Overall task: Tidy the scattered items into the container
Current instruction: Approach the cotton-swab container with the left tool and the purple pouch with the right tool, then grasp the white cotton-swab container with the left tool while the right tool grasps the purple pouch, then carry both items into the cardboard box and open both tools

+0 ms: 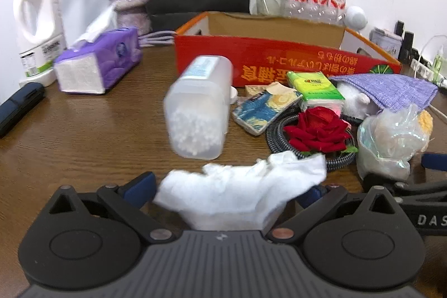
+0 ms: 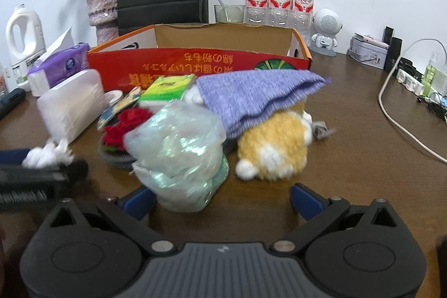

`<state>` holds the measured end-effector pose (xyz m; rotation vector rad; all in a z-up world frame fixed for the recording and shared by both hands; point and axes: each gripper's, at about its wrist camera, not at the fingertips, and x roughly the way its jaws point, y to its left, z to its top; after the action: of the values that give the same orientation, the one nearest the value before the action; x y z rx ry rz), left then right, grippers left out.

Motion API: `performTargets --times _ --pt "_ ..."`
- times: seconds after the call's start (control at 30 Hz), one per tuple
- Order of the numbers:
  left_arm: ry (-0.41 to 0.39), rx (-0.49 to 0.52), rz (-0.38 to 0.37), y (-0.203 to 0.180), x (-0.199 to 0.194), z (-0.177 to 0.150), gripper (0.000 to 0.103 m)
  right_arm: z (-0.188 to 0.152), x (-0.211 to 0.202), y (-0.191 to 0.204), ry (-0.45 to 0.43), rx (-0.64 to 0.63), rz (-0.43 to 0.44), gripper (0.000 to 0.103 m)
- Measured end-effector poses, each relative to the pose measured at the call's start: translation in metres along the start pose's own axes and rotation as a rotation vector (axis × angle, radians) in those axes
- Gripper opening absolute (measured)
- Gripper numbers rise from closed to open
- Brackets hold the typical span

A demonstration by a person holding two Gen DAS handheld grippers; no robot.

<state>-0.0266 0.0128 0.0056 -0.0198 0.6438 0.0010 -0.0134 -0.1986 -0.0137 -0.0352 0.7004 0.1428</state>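
Holding a crumpled white tissue (image 1: pixel 240 186) between its blue pads, the left hand-held gripper (image 1: pixel 232 192) looks closed on the wad, which bulges out in front of and to either side of the fingers. The right hand-held gripper (image 2: pixel 223 200) stands wide open, its left pad against or just beside an iridescent plastic bag (image 2: pixel 178 155), nothing clamped.

The red cardboard box (image 1: pixel 279 60), the likely container, lies ahead of both grippers, beyond the clutter, its near wall upright.

Risks, as I judge them:
- The tissue is soft and held by a small part; a quick swing could let it slip out short of the box.
- A clear cotton-swab container (image 1: pixel 198 105) lies directly ahead of the left gripper, between it and the box. A low carry could knock it.
- The bag is slippery and squashy. Closing on it off-centre may squeeze it out sideways toward the red rose (image 2: pixel 125 127) and the coiled cable (image 1: pixel 301 141) to its left.
- The yellow plush toy (image 2: pixel 276 147) under the purple cloth (image 2: pixel 259 99) sits just right of the bag; a wide sweep could drag the cloth.
- The two grippers are close together; their paths to the box could cross.
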Motion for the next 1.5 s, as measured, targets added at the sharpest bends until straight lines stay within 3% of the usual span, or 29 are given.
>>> performTargets --times 0.13,0.23,0.4,0.47,0.53,0.6,0.63,0.67,0.7,0.8,1.03,1.3,1.5 --pt "-0.069 -0.023 -0.142 0.026 -0.029 0.002 0.103 -0.019 -0.033 0.004 -0.076 -0.015 0.064 0.098" --pt "-0.103 0.013 -0.175 0.038 -0.029 0.016 0.103 -0.018 -0.050 0.012 -0.141 -0.073 0.048 0.092" --pt "-0.100 0.059 -0.224 0.041 -0.001 0.046 0.103 0.020 -0.054 0.010 -0.239 -0.063 0.007 0.073" --pt "-0.068 0.058 -0.233 0.042 0.013 0.054 0.100 0.037 -0.045 0.002 -0.237 -0.023 -0.027 0.072" --pt "-0.046 0.053 -0.235 0.043 0.023 0.059 0.085 0.053 -0.031 -0.010 -0.221 0.041 -0.057 0.072" --pt "-0.029 0.033 -0.251 0.047 0.028 0.061 0.046 0.061 -0.017 -0.022 -0.194 0.087 -0.070 0.071" --pt "-0.015 0.021 -0.257 0.050 0.030 0.060 0.045 0.065 -0.010 -0.029 -0.180 0.119 -0.075 0.069" --pt "-0.013 0.010 -0.262 0.052 0.031 0.061 0.045 0.067 -0.002 -0.035 -0.169 0.154 -0.071 0.055" --pt "-0.011 0.005 -0.267 0.054 0.030 0.061 0.045 0.067 0.003 -0.041 -0.157 0.188 -0.058 0.032" --pt "-0.046 -0.005 -0.259 0.057 0.023 0.063 0.043 0.068 0.007 -0.048 -0.167 0.235 -0.001 0.009" --pt "-0.186 -0.013 -0.231 0.054 -0.009 0.079 0.042 0.078 -0.020 -0.041 -0.294 0.188 0.076 0.005" --pt "-0.255 0.004 -0.180 0.033 -0.042 0.088 0.042 0.094 -0.086 -0.040 -0.440 0.155 0.156 0.005" --pt "-0.302 0.003 -0.166 0.020 -0.073 0.080 0.042 0.076 -0.123 -0.038 -0.470 0.143 0.186 0.005"
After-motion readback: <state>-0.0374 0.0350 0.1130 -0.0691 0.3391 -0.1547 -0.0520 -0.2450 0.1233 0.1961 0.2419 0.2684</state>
